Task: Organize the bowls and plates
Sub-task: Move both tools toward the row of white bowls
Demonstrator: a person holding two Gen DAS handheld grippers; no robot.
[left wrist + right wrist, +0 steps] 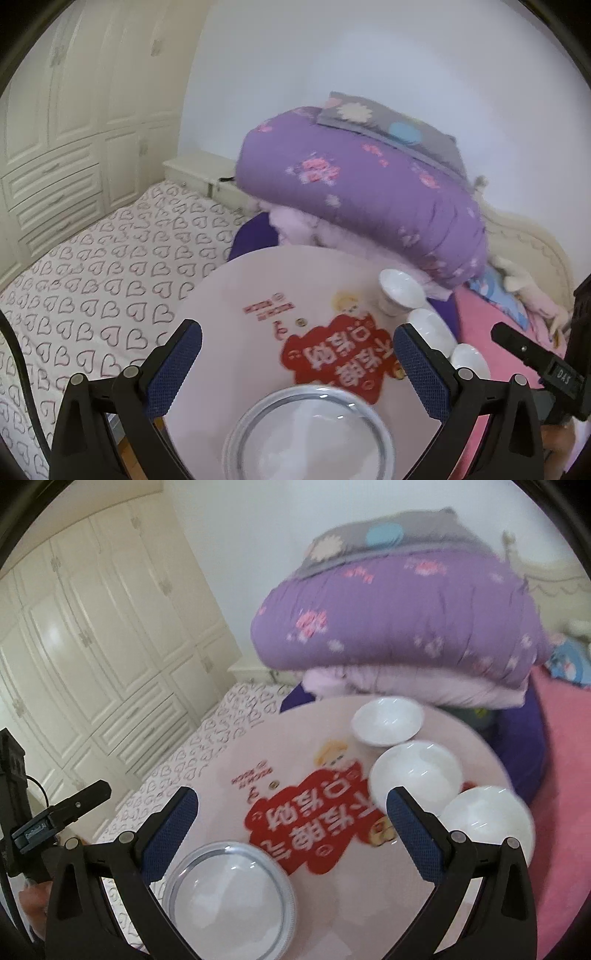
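A small pink round table (236,295) (295,746) with a red printed sticker stands on a bed. A white plate with a grey rim (310,435) (229,897) lies at its near edge. Three white bowls line the right side: far bowl (400,293) (386,720), middle bowl (432,326) (415,773), near bowl (469,356) (487,825). My left gripper (297,347) hovers open above the plate with nothing between its fingers. In the right wrist view my right gripper (291,812) is open too, over the sticker, the plate at lower left and the bowls at right.
A folded purple quilt (369,192) (399,627) with a grey pillow on top sits just behind the table. The heart-print bedsheet (92,280) spreads to the left, a pink blanket (561,775) to the right. Cream wardrobes (92,646) stand along the left wall.
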